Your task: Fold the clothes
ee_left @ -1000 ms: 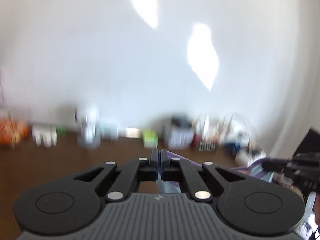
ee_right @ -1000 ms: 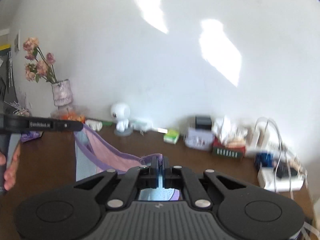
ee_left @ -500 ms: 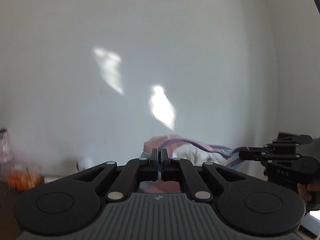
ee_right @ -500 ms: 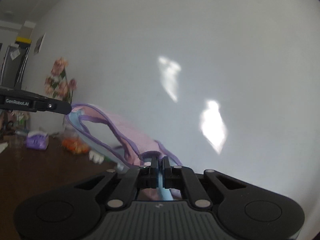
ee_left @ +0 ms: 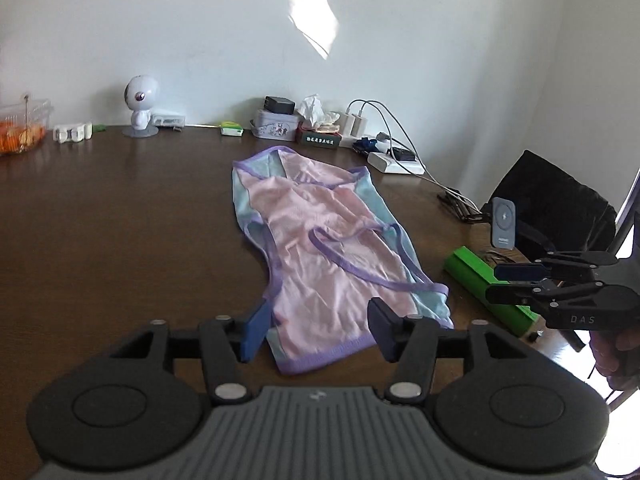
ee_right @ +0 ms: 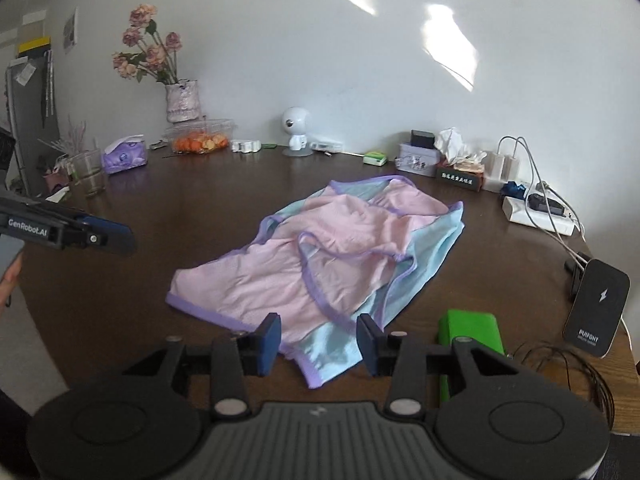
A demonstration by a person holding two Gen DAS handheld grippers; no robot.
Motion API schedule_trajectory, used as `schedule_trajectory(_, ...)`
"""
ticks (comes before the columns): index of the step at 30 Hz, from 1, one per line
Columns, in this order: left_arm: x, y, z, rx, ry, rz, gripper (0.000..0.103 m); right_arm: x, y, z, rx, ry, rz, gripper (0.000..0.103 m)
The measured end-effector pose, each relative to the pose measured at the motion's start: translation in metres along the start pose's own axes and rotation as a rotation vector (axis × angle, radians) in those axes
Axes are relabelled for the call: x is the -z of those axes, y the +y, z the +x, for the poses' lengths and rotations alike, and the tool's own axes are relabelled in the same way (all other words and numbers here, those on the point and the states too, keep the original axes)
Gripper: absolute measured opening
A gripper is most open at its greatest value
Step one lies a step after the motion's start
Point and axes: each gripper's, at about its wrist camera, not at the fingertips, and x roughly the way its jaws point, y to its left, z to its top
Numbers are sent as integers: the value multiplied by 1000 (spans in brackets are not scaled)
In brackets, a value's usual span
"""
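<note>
A pink and light-blue sleeveless top (ee_left: 320, 248) with purple trim lies spread, a little rumpled, on the dark brown table (ee_left: 120, 220). My left gripper (ee_left: 318, 332) hovers at its near hem; its jaws are opening, the purple hem lies between them and the pads do not press it. My right gripper (ee_right: 318, 338) stands over the top's (ee_right: 320, 252) other near corner, jaws also opening, cloth loose between them. Each gripper shows in the other view: the right gripper (ee_left: 504, 282) at the right edge, the left gripper (ee_right: 112, 236) at the left edge.
A green box (ee_right: 470, 340) lies right of the top, with a dark charging stand (ee_right: 598, 308) and loose cables beyond. Along the back wall stand a vase of flowers (ee_right: 182, 100), a fruit container (ee_right: 200, 140), a white round toy (ee_right: 296, 128), tins and a power strip (ee_right: 536, 212). A black chair (ee_left: 560, 200) is at the right.
Both grippers were shut on the top and held it up in the air. They have come down to the table, the top now lies flat, and both jaws have opened and let go.
</note>
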Motion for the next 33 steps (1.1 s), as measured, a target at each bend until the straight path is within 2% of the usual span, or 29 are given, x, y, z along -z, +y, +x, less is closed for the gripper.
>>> schedule_trajectory(4, -30, 11, 72, -78, 86, -18, 56, -20, -5, 67, -33, 57, 36, 37)
schedule_trajectory(6, -40, 18, 103, -137, 111, -21, 56, -26, -3, 97, -4, 85, 3, 37)
schedule_trajectory(8, -48, 28, 128, -184, 133, -59, 56, -31, -4, 119, 67, 96, -44, 36)
schedule_trajectory(11, -55, 36, 154, -180, 152, -76, 56, -37, -17, 138, 203, 114, -31, 36)
schedule_trajectory(13, -55, 36, 165, -140, 160, -78, 56, -38, -27, 143, 270, 125, -11, 36)
schedule_trajectory(15, -55, 31, 172, -136, 139, -44, 56, -35, -37, 149, 300, 142, 14, 36)
schedule_trajectory(16, -55, 27, 175, -148, 134, -19, 50, -33, -42, 152, 309, 151, 28, 36)
schedule_trajectory(17, -55, 26, 176, -158, 129, -6, 40, -31, -47, 154, 304, 155, 45, 30)
schedule_trajectory(18, -56, 26, 178, -167, 124, 1, 9, -30, -51, 156, 278, 149, 68, 23)
schedule_trajectory(19, -56, 29, 175, -178, 111, -12, 5, -30, -54, 156, 250, 139, 93, 4)
schedule_trajectory(22, -56, 44, 158, -210, 53, -88, 4, -33, -51, 153, 183, 110, 130, 2)
schedule_trajectory(26, -47, 73, 113, -198, 2, -206, 4, -40, -41, 142, 129, 67, 137, 1)
schedule_trajectory(28, -37, 81, 94, -213, 3, -233, 4, -42, -43, 140, 133, 69, 169, 1)
schedule_trajectory(30, -28, 81, 82, -194, 16, -225, 4, -41, -48, 143, 152, 90, 209, 1)
schedule_trajectory(31, -24, 81, 77, -182, 24, -217, 6, -39, -47, 146, 172, 106, 212, 3)
schedule_trajectory(33, -15, 75, 72, -241, 2, -192, 12, -39, -32, 146, 206, 113, 159, 14)
